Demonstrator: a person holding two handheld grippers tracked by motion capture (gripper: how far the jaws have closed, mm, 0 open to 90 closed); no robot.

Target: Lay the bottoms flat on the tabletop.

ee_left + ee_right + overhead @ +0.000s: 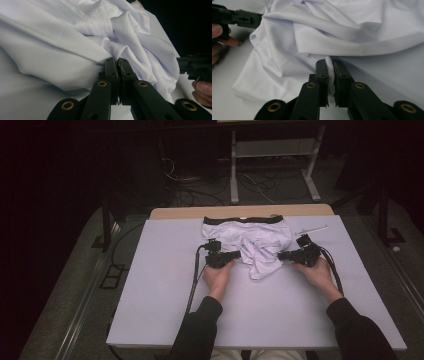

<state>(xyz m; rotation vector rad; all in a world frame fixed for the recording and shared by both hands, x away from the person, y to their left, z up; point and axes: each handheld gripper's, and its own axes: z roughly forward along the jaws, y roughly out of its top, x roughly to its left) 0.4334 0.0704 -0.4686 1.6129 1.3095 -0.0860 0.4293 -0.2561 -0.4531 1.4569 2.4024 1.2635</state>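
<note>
Dim room, grey table (150,310); both tools, left (239,254) and right (280,255), pinch white shorts (260,242).

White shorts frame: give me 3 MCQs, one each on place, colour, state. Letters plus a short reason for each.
1. Where do the white shorts lie on the table?
A. at the near edge by the person
B. toward the far edge, about mid-width
C. in the near left corner

2. What colour is the waistband?
A. black
B. red
C. white

3. How do the left gripper and the right gripper stand?
A. both open, clear of the cloth
B. left open, right shut on cloth
C. both shut on a fold of the shorts

Key:
1 B: in the high view the shorts sit at the far middle of the table.
2 A: a dark band runs along the far side of the shorts.
3 C: each gripper view shows white cloth pinched between closed jaws.
</note>
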